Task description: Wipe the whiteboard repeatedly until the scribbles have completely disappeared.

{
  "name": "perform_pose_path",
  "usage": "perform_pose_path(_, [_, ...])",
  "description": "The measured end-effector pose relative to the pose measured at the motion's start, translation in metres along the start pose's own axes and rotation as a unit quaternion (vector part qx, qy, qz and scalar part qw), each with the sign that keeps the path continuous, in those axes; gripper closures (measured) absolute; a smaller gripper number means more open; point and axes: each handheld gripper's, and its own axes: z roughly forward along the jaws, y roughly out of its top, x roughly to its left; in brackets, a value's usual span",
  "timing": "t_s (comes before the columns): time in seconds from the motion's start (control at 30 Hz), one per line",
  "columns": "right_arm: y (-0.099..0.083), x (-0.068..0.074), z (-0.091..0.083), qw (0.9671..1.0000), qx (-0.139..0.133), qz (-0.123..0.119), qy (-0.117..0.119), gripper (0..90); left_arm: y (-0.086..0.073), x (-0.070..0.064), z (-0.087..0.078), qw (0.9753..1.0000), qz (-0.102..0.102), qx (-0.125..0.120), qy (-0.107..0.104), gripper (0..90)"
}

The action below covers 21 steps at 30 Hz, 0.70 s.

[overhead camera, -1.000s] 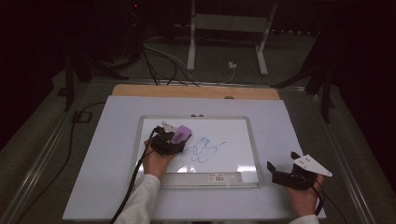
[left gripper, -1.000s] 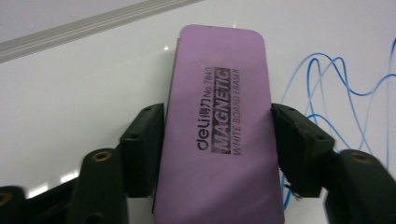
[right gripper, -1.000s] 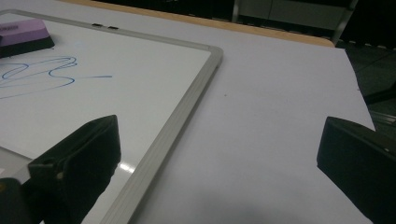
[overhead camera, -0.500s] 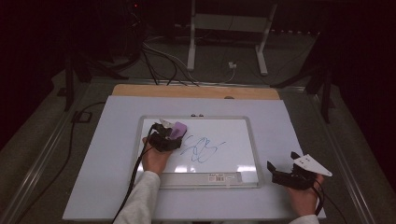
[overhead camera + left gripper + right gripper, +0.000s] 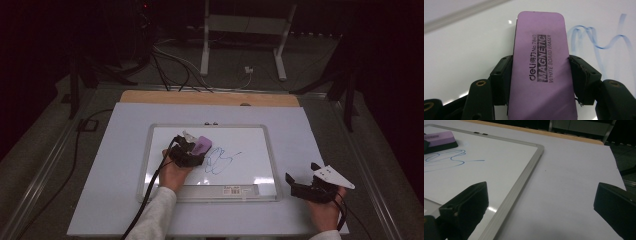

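The left gripper (image 5: 192, 150) is clamped on a purple eraser (image 5: 202, 145), its two black jaws pressing against the eraser's long sides in the left gripper view, where the printed label reads "MAGNETIC WHITE BOARD ERASER". The eraser (image 5: 540, 67) lies flat on the whiteboard (image 5: 250, 137), over the left part of its white surface. Just beside it, toward the middle of the board, runs a blue scribble (image 5: 220, 160) of loops and a short tail; in the left gripper view the scribble (image 5: 599, 42) sits to the right of the eraser, close to it, and looks faint there. The person's left hand (image 5: 172, 172) holds that gripper from below, with a cable trailing back along the sleeve.

The right gripper (image 5: 300, 187) rests on the worktop (image 5: 310, 130), just outside the whiteboard's lower right corner, well apart from the eraser. Its jaws stand wide apart with nothing between them; the right gripper view shows bare worktop and the board's grey frame (image 5: 524, 175) between them. A small barcode label (image 5: 232, 190) sits on the board's near edge.
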Motion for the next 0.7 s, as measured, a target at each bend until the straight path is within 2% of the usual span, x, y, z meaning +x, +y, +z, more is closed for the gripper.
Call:
perform_pose_path(0.13, [0.0, -0.001, -0.001, 1.0, 0.0, 0.003, -0.001, 0.0, 0.003, 0.019, 0.002, 0.9986, -0.044, 0.004, 0.03, 41.8])
perform_pose_path(0.2, [0.0, -0.002, 0.0, 1.0, 0.001, 0.003, -0.001, 0.0, 0.005, 0.022, 0.004, 0.9979, -0.052, 0.008, 0.037, 41.8])
perform_pose_path(0.27, [0.0, -0.001, 0.0, 1.0, 0.002, 0.003, 0.0, 0.0, 0.008, 0.017, 0.005, 0.9981, -0.039, 0.011, 0.046, 41.8])
perform_pose_path(0.37, [0.0, 0.0, 0.001, 1.0, 0.004, 0.001, 0.001, 0.0, 0.011, 0.006, 0.008, 0.9993, -0.019, 0.011, 0.032, 41.9])
perform_pose_path(0.43, [0.0, 0.001, 0.002, 1.0, 0.004, 0.0, 0.002, 0.0, 0.014, -0.005, 0.01, 0.9998, -0.002, 0.013, 0.015, 41.9])
perform_pose_path(0.53, [0.0, 0.001, 0.001, 1.0, 0.003, 0.001, 0.002, 0.0, 0.016, -0.022, 0.01, 0.9992, 0.033, 0.017, -0.013, 41.9])
perform_pose_path(0.57, [0.0, 0.0, 0.001, 1.0, 0.003, 0.001, 0.002, 0.0, 0.016, -0.026, 0.009, 0.9987, 0.044, 0.019, -0.018, 41.9])
perform_pose_path(0.6, [0.0, 0.0, 0.001, 1.0, 0.003, 0.002, 0.001, 0.0, 0.016, -0.029, 0.009, 0.9984, 0.053, 0.018, -0.012, 41.9])
perform_pose_path(0.67, [0.0, -0.001, 0.001, 1.0, 0.002, 0.004, 0.0, 0.0, 0.016, -0.027, 0.009, 0.9984, 0.05, 0.02, -0.016, 41.9])
perform_pose_path(0.7, [0.0, -0.001, 0.0, 1.0, 0.002, 0.003, 0.0, 0.0, 0.017, -0.024, 0.01, 0.9988, 0.045, 0.019, -0.008, 41.9])
